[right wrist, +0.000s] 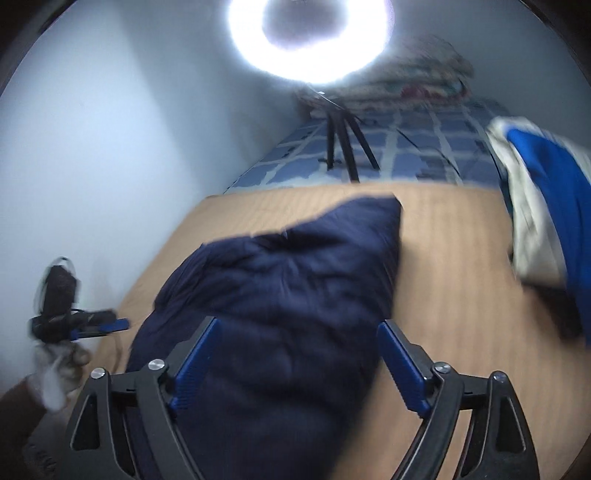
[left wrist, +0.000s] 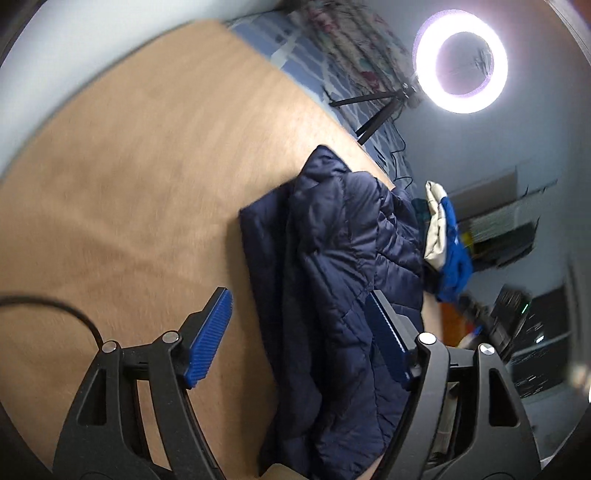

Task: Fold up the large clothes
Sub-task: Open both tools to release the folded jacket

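2 grippers hung over a wooden table (right wrist: 454, 258), both with jaws spread wide and nothing pinched between the pads. The jacket (right wrist: 280, 280), a dark navy quilted puffer, lay on that table already gathered into a thick bundle, its near end running under the right gripper (right wrist: 299, 358) and its far corner pointing toward the ring light (right wrist: 308, 35). In the left wrist view the same jacket sat to the right of the left gripper (left wrist: 299, 338), whose right finger overlapped the fabric while the left one stood over bare wood; whether that finger touched the cloth was hard to say through the blur.

The jacket looked light for its bulk, soft and springy, with a slick shell. It would likely puff back up after a fold and slide on the smooth wood if dragged by 1 side. The quilting seams and the doubled edge along the bundle's left side seemed the best places to grip, since a pinch on a puffed panel would probably slip. Taking 2 corners of the same edge together should keep the layers from shearing.

A white and blue garment (right wrist: 546, 206) lay apart at the table's right side.
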Tool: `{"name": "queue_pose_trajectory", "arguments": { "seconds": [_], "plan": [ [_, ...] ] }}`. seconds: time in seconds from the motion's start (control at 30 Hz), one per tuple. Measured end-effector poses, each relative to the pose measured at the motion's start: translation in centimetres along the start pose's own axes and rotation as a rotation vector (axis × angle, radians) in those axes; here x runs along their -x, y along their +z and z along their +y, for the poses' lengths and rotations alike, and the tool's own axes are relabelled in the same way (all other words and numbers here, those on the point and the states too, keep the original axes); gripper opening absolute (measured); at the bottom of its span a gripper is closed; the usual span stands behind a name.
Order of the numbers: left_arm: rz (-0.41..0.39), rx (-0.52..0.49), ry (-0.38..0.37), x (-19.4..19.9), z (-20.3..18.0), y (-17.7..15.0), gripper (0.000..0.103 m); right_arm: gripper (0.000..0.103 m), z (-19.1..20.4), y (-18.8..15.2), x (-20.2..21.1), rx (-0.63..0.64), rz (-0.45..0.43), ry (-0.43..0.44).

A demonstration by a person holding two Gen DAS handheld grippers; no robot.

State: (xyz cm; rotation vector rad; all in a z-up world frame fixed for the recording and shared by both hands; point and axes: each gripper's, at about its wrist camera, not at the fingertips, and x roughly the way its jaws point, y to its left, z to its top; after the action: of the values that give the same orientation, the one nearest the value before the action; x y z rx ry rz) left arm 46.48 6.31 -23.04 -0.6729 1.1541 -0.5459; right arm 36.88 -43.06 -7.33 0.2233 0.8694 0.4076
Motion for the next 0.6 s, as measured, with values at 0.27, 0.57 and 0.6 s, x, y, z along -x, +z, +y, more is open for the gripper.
{"name": "queue_pose_trajectory", "arguments": {
  "seconds": [0.27,0.57,0.6],
  "plan": [
    [0.038,0.113,-0.093,-2.1,2.1,0.4,0.077,0.095,-4.1,-6.2,0.2,-0.180,0.082,0.116],
    [0.081,0.076,-0.123,-5.5,1.2,1.6,0.077,0.097,-5.7,-8.2,-3.8,-0.283,0.133,0.249],
    [0.088,0.070,-0.124,-5.9,1.1,1.6,0.077,0.097,-5.7,-8.0,-4.0,-0.281,0.129,0.264]
  ]
}}
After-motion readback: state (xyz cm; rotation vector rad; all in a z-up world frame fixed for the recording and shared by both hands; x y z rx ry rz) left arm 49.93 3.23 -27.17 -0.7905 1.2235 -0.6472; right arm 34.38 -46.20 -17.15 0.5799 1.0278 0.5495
